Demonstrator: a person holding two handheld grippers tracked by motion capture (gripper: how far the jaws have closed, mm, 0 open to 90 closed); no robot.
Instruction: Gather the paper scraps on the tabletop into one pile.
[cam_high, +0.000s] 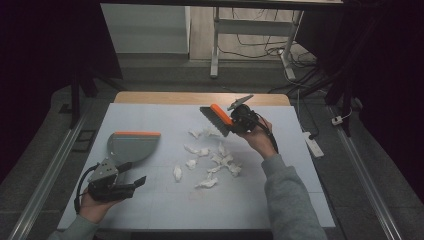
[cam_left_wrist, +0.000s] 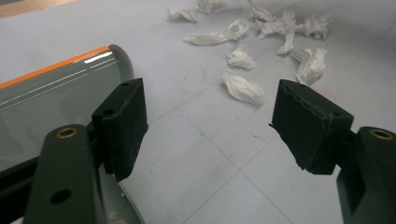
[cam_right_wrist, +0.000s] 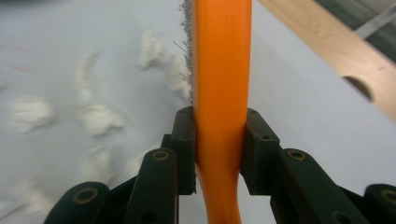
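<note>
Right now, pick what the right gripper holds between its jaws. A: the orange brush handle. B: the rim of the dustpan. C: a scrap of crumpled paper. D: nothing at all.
A: in the right gripper view the right gripper has both pads pressed against the orange handle of the brush, whose bristles hang above the paper scraps.

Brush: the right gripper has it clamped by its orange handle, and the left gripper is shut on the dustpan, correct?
Not quite. The left gripper is open, its fingers apart beside the dustpan, per the left gripper view. The right gripper does clamp the brush.

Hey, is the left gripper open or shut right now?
Open. The left gripper shows a wide gap of bare table between its jaws, beside the dustpan.
</note>
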